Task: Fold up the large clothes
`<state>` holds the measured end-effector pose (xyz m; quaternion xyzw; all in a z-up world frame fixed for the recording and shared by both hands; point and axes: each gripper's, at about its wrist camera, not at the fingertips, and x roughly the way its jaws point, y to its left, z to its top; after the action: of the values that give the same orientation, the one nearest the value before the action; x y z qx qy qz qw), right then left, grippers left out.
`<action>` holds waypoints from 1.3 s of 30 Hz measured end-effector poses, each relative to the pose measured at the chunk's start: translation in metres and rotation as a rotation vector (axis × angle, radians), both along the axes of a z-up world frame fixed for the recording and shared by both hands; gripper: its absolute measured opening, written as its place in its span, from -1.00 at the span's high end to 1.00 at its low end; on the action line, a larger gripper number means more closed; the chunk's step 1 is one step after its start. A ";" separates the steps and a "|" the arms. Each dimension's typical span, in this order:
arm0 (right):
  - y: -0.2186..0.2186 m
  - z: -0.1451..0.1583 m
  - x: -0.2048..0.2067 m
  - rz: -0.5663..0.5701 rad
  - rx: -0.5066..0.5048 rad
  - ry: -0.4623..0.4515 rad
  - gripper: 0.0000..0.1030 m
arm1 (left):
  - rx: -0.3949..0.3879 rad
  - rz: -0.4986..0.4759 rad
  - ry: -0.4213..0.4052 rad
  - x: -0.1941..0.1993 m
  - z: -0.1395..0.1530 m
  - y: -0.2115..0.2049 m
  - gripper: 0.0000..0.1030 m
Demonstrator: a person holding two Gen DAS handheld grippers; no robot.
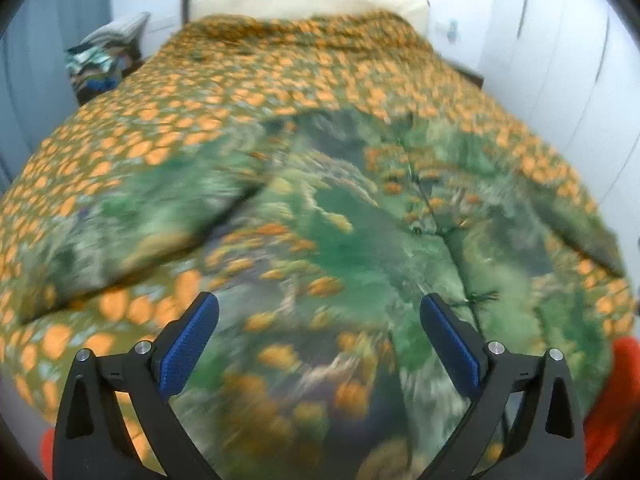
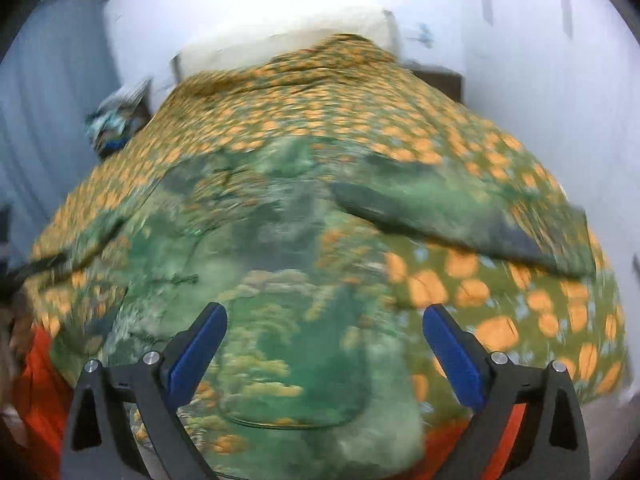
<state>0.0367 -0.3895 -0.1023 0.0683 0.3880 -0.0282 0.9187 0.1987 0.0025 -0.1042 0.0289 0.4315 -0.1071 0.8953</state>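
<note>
**Both tongs gaping over garment**

Hanging spread wide, nothing between pads: left gripper (image 1: 319,334), right gripper (image 2: 325,344). Lying beneath and ahead of both, green printed garment (image 1: 340,240), sprawling on orange-spotted bedspread (image 1: 240,80). Blurring throughout; orange cloth (image 2: 40,380) showing nearside.

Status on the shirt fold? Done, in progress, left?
Done: the green printed shirt lies spread on the orange-patterned bedspread, with a sleeve out to the side. In hand: nothing; the left claw and right claw are both open and empty above it. Left: from this blurred view no fold shows in the body, so sleeves and body likely still need folding.
</note>
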 end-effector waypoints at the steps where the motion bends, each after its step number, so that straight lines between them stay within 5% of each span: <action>1: 0.014 0.001 0.004 0.023 -0.034 -0.010 -0.90 | 0.027 -0.006 0.010 0.006 -0.013 -0.013 -0.95; 8: 0.038 -0.018 0.024 0.069 -0.054 -0.056 -0.90 | 0.133 0.023 0.116 0.032 -0.100 -0.033 -0.99; 22: 0.103 -0.014 0.074 0.167 -0.040 -0.070 -0.97 | 0.115 0.049 -0.074 0.005 -0.107 -0.030 -0.99; 26: 0.116 -0.004 0.058 0.171 0.160 -0.047 -0.98 | 0.112 0.048 -0.069 0.007 -0.107 -0.029 -0.99; 30: 0.136 0.002 0.043 0.295 0.381 -0.036 -0.99 | 0.114 0.048 -0.067 0.007 -0.107 -0.029 -0.99; 39: 0.154 -0.019 0.024 0.348 0.418 -0.004 -0.99 | 0.114 0.048 -0.068 0.006 -0.107 -0.029 -0.99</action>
<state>0.0603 -0.2353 -0.1216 0.1888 0.3893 0.2107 0.8766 0.2050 -0.0269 -0.2108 0.0728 0.4070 -0.0597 0.9086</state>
